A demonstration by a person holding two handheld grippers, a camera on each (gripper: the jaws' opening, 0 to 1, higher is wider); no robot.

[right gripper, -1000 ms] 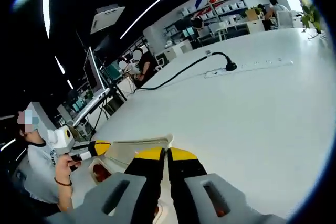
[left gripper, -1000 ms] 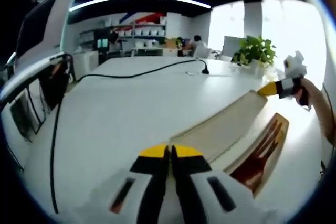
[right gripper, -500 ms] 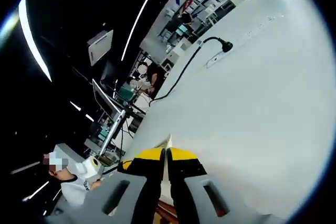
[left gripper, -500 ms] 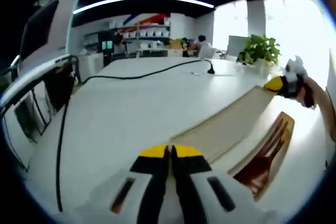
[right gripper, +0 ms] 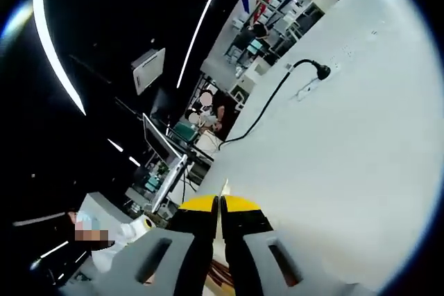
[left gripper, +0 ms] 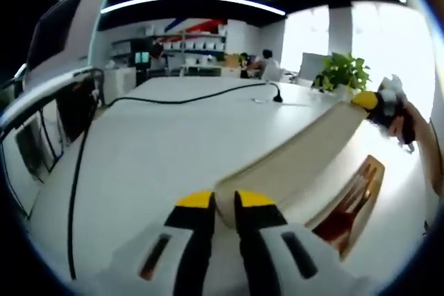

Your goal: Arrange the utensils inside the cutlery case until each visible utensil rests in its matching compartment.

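— Left gripper (left gripper: 223, 202): how do its jaws stand?
— Slightly apart. A corner of the case lid (left gripper: 298, 161) sits in the gap between the yellow tips. I cannot tell whether they touch it.
— And the lid?
— Pale, raised on a slant, running from that corner up and to the right across the white table (left gripper: 159, 143). At its far end, in the left gripper view, the right gripper (left gripper: 374, 102) meets the upper edge, with a hand (left gripper: 402, 119) behind it.
— How is the right gripper in its own view?
— Its tips (right gripper: 218, 204) are together on a thin pale edge, the lid's (right gripper: 222, 188), which pokes up between them.
— Where are the utensils?
— Under the raised lid, in the open case (left gripper: 371, 188). A brown fork (left gripper: 347, 202) lies in the long compartment at the right, tines toward the far end. Other pieces I cannot make out.
— Anything else on the table?
— A black cable (left gripper: 187, 98) runs across it to a plug (left gripper: 276, 95); a plant (left gripper: 340, 71) stands at the far edge.
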